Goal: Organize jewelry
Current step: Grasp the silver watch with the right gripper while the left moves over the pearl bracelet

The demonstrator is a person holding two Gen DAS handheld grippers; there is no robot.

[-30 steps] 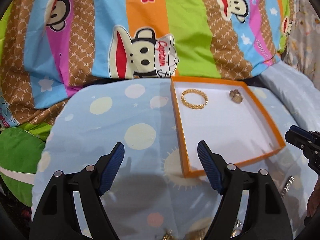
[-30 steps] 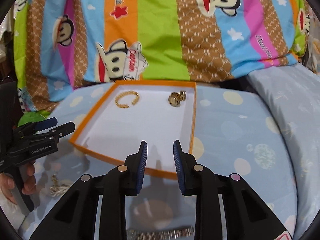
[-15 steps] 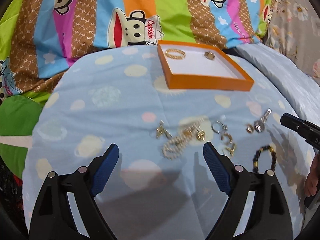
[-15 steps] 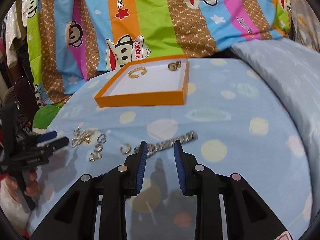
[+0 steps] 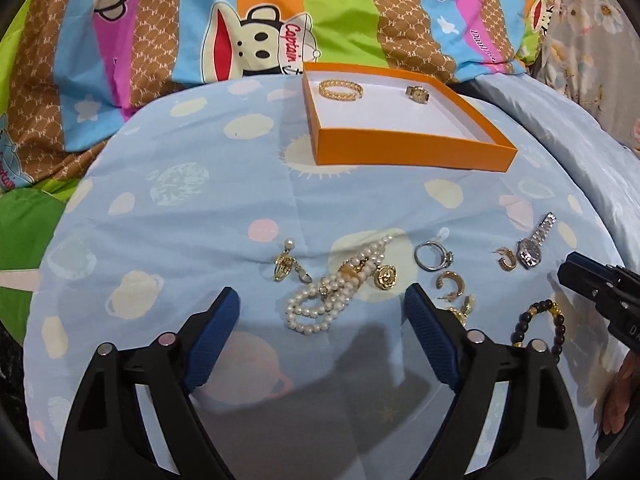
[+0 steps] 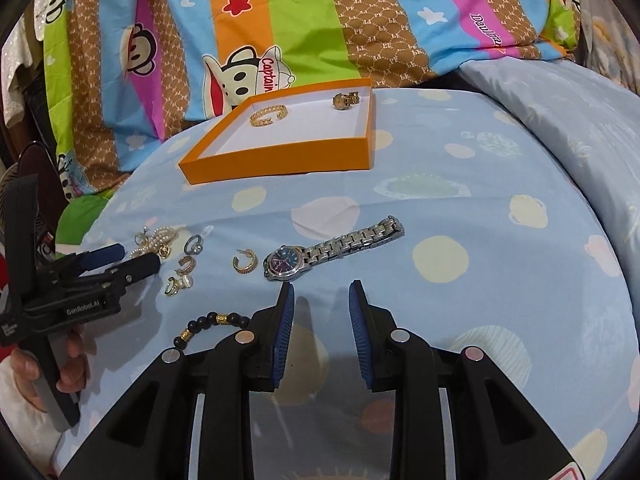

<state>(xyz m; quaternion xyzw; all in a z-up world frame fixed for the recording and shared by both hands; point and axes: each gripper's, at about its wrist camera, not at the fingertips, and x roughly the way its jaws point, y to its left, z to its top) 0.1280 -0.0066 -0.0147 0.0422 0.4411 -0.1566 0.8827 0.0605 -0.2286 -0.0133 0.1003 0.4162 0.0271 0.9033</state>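
An orange tray (image 5: 412,147) (image 6: 280,160) holds a gold bracelet (image 5: 340,89) (image 6: 269,115) and a gold watch (image 5: 417,93) (image 6: 346,100). Loose on the blue spotted bedding lie a pearl necklace (image 5: 332,296), a silver ring (image 5: 432,255), gold hoop earrings (image 5: 451,284) (image 6: 245,265), a silver watch (image 6: 320,254) (image 5: 534,242) and a black bead bracelet (image 5: 540,324) (image 6: 212,322). My left gripper (image 5: 320,308) is open and empty just before the pearl necklace. My right gripper (image 6: 321,292) is open and empty just before the silver watch.
A striped monkey-print blanket (image 5: 280,20) lies behind the tray. A pale blue pillow (image 6: 560,100) rises at the right. The left gripper shows at the left edge of the right wrist view (image 6: 120,264), and the right gripper at the right edge of the left wrist view (image 5: 576,270).
Both grippers have pulled back from the orange tray toward me, bringing the loose jewelry into view. The right jaws have opened wider.
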